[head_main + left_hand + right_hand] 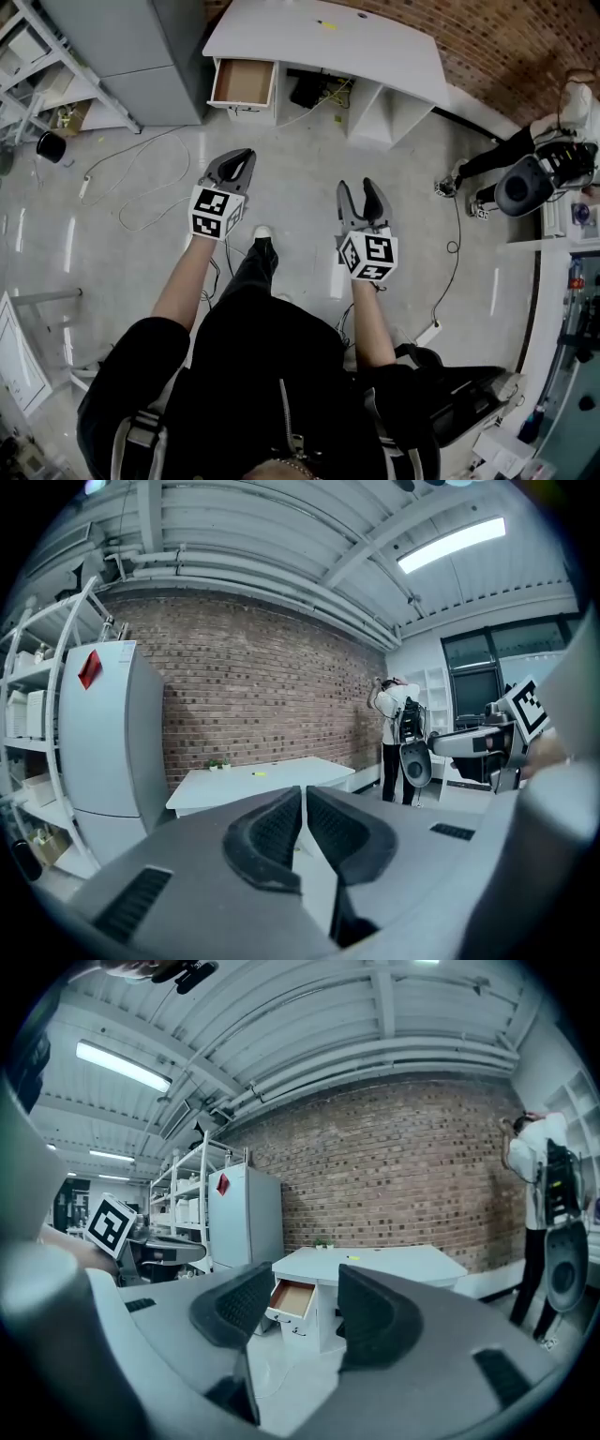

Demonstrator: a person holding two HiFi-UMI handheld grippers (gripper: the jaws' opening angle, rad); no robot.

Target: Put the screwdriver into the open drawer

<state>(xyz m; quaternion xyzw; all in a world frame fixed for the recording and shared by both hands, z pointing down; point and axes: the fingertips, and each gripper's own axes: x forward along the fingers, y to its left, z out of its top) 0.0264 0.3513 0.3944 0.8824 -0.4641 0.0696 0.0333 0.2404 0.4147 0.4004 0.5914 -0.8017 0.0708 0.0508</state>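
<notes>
Lighting: bright, even, indoor; source, ceiling strip lights point(452, 542), one blown out to white in the left gripper view, another point(122, 1065) likewise in the right gripper view; glossy floor point(309, 159) carries pale streaks of glare; shadows soft, deepest under the white desk point(375, 47).
Distortion: strong fisheye throughout; brick wall point(262, 696) and ceiling beams point(375, 1054) bow; both gripper views ringed by black vignette.
Focus: background sharp; bodies of left gripper point(303, 794) and right gripper point(305, 1279) soft, close to the lens.
</notes>
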